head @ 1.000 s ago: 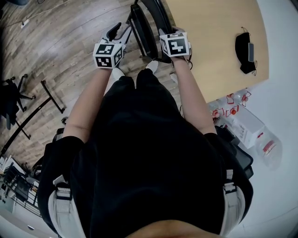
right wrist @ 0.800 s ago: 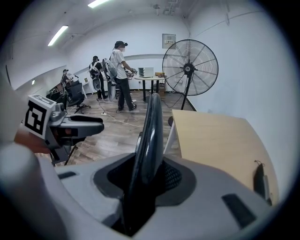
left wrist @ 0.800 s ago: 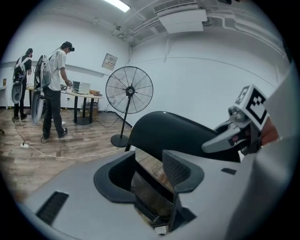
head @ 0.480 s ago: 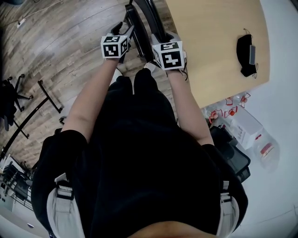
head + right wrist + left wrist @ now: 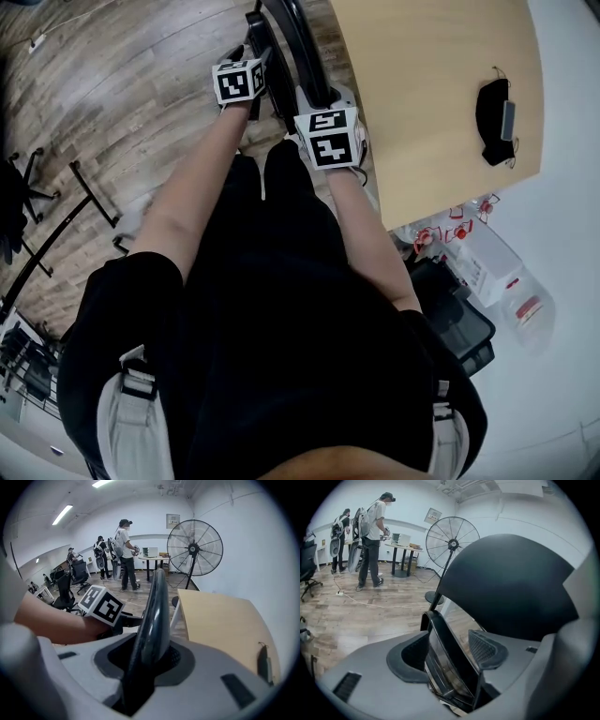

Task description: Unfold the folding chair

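1. Since the earlier frames, the left gripper (image 5: pixel 449 652) has been brought down against the folding chair (image 5: pixel 298 42), and its jaws have just been opening.
2. Those jaws are held apart, with a thin black edge of the chair's seat panel set between them; no firm press of the pads on it can be made out.
3. The right gripper (image 5: pixel 145 660) is clamped on the rim of the chair's curved black backrest, on the chair's table side.
4. The chair is kept upright on the wooden floor (image 5: pixel 141 84), its seat and backrest close together.
5. A light wooden table (image 5: pixel 441 94) is placed just right of the chair, and a dark object (image 5: pixel 494 108) is laid on it, well apart from the chair.
6. A pedestal fan (image 5: pixel 451 540) is seen beyond the chair.
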